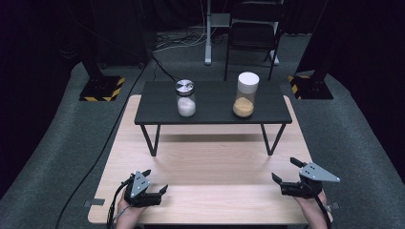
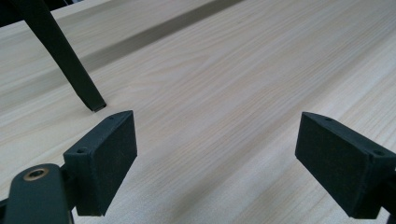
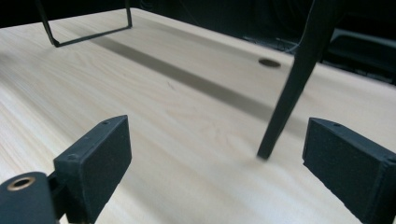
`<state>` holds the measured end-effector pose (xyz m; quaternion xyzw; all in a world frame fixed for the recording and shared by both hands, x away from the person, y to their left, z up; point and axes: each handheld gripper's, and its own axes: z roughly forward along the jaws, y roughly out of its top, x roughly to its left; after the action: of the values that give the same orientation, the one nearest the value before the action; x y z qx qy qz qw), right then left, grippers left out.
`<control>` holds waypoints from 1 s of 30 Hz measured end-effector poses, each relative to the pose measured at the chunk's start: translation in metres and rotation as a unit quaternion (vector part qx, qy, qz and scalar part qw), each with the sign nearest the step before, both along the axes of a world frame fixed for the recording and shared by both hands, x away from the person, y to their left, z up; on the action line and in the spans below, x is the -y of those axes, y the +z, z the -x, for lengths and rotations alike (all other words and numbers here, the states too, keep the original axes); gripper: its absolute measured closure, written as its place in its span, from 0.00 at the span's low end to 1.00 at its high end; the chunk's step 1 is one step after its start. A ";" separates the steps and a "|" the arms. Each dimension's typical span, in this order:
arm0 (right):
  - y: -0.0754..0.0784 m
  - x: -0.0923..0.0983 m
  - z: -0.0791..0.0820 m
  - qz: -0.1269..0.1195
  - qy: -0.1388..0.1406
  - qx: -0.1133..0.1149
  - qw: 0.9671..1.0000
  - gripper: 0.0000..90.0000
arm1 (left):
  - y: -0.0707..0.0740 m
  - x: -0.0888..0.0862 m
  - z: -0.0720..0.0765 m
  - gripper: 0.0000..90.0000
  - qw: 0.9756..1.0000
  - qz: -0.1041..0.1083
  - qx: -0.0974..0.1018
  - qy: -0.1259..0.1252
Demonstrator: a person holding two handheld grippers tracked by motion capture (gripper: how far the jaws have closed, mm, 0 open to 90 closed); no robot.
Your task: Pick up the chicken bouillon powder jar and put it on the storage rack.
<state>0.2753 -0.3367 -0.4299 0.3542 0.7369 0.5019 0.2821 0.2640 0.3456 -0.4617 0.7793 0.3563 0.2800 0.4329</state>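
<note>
Resting low over the wooden table point(image 1: 205, 162), your left gripper point(image 1: 154, 182) and right gripper point(image 1: 285, 171) both gape wide, holding nothing. The steel-lidded jar point(image 1: 185, 98) and white-capped jar point(image 1: 246, 95) stand apart on the black stand point(image 1: 212, 110), well beyond both.

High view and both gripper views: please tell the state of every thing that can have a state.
Jar with metal lid: upright, closed, white powder inside.
Jar with white lid: upright, closed, about a third full of orange powder.
Left gripper: open, empty.
Right gripper: open, empty.
</note>
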 end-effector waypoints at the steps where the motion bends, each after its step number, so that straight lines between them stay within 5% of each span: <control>1: -0.005 0.001 0.002 -0.005 -0.005 -0.004 1.000 0.08 | 0.000 0.000 0.000 0.14 1.000 0.000 0.000 0.000; 10: -0.038 0.010 0.011 -0.016 -0.035 -0.037 0.999 0.09 | 0.001 0.000 -0.001 0.14 1.000 0.000 -0.003 -0.002; 30: -0.040 0.010 0.006 -0.011 -0.041 -0.055 0.998 0.10 | 0.001 -0.001 -0.001 0.14 1.000 0.001 -0.003 -0.002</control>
<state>0.2696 -0.3469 -0.4695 0.4139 0.7308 0.4778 0.2573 0.2651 0.3464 -0.4611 0.7806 0.3561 0.2763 0.4330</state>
